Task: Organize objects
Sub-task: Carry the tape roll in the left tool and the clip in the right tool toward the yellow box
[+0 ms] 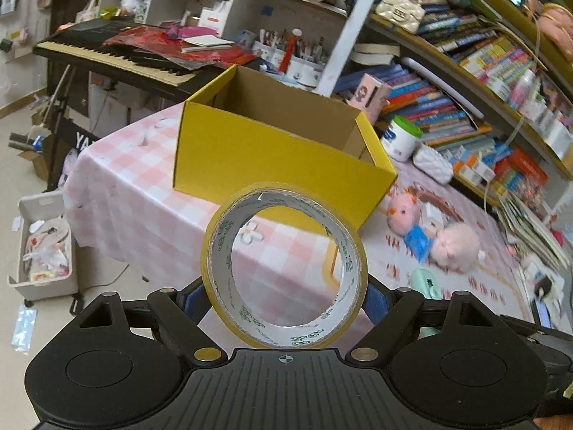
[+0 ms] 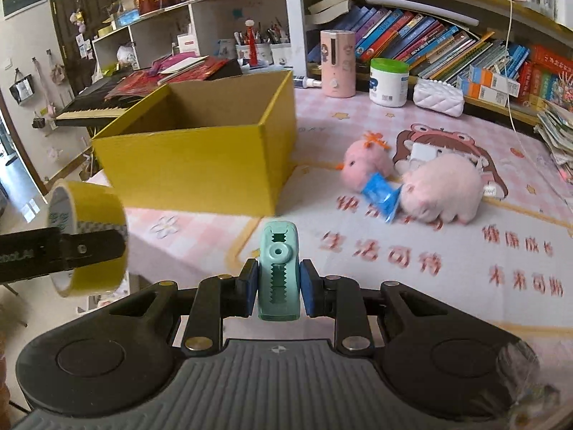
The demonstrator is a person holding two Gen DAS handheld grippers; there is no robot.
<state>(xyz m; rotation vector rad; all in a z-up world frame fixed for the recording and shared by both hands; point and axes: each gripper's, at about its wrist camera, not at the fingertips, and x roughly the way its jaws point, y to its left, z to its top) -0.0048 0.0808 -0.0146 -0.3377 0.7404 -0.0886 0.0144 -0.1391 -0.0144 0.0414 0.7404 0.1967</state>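
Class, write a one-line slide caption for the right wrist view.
Right gripper holds a green clip; left gripper carries tape toward the yellow box.

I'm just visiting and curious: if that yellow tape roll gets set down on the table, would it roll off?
Set on edge, the tape roll probably would roll: it is a round hollow ring. Laid flat, likely not. It looks rigid, keeping shape between the left gripper pads.

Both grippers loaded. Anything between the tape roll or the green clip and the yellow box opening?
Nothing visible blocks either path. The left gripper holds the tape roll just short of the yellow box, with only bare tablecloth between. The right gripper holds the green clip, also facing the open, apparently empty box; the plush toys lie off to its right.
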